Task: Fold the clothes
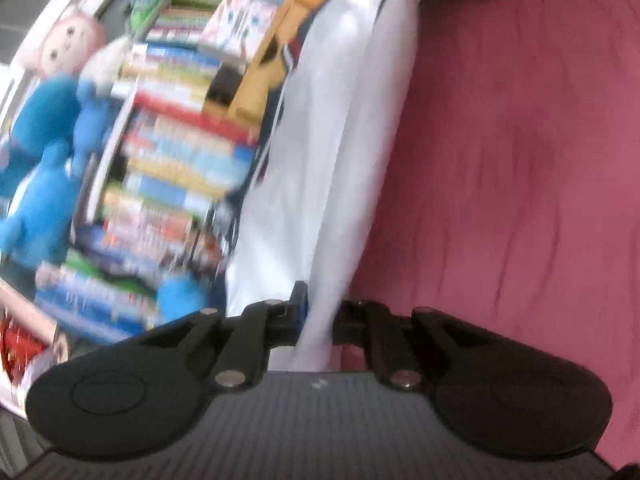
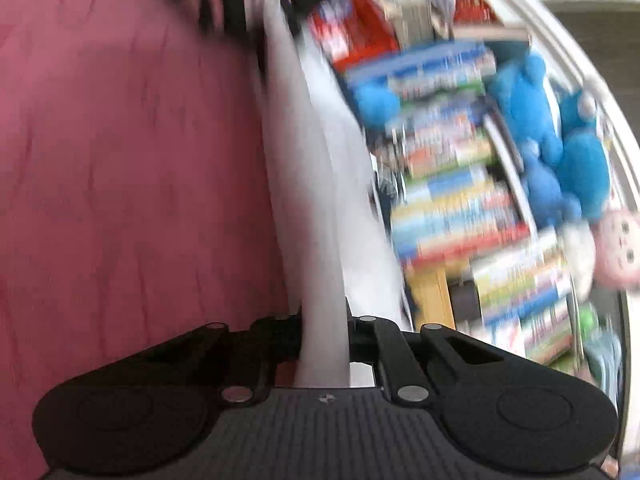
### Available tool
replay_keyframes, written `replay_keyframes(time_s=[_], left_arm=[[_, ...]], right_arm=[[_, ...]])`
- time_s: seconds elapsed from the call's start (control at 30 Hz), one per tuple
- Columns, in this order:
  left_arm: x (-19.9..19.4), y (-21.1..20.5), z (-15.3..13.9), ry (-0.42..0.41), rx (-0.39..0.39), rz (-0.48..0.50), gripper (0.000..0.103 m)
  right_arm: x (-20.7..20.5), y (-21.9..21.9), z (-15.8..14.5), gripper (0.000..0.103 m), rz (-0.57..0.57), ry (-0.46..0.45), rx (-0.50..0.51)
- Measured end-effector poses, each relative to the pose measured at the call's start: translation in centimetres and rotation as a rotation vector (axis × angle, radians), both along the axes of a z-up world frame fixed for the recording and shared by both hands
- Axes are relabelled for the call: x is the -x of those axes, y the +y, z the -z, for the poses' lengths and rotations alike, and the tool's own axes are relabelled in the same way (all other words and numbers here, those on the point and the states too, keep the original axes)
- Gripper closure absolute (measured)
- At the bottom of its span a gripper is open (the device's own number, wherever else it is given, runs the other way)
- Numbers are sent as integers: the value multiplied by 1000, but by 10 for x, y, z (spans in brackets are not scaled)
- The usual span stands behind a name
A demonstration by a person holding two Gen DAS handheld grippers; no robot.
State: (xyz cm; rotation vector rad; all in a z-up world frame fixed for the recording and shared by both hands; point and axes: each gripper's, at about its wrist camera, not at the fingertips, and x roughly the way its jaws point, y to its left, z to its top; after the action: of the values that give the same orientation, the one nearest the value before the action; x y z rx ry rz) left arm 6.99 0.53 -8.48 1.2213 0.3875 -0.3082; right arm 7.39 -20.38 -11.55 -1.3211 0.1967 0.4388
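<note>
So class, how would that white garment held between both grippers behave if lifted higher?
Probably floppy: the white garment hangs in long soft folds between the left gripper and right gripper. Likely light, as thin fingers alone carry it.

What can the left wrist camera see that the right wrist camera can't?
Only the left wrist view shows an orange garment behind the white garment, held in the left gripper. Only the right wrist view shows the right gripper, also shut on the white cloth. Both show the pink bedsheet, stacked books, blue plush toys and a pink doll.
</note>
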Motion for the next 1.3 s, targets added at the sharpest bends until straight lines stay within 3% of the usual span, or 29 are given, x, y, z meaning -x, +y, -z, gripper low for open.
replay_keyframes(time_s=[0.13, 0.23, 0.47, 0.57, 0.77, 1.2, 1.3], left_arm=[[5, 3, -6, -29, 18, -27, 93], [9, 6, -11, -51, 32, -46, 96], [75, 24, -50, -70, 84, -26, 98], [107, 33, -46, -3, 90, -27, 98], [132, 46, -19, 75, 111, -110, 98], [156, 81, -21, 115, 181, -231, 98], [159, 100, -18, 92, 180, -327, 103]], right_arm=[[-2, -40, 12, 92, 75, -35, 66], [-2, -43, 10, 93, 107, -61, 74], [53, -48, -33, 94, 68, -149, -10], [91, -52, -37, 94, 44, -114, -23], [138, -64, -16, 93, 58, -9, -8], [173, -92, -9, 89, 144, 71, -85], [175, -98, -10, 89, 169, 75, -97]])
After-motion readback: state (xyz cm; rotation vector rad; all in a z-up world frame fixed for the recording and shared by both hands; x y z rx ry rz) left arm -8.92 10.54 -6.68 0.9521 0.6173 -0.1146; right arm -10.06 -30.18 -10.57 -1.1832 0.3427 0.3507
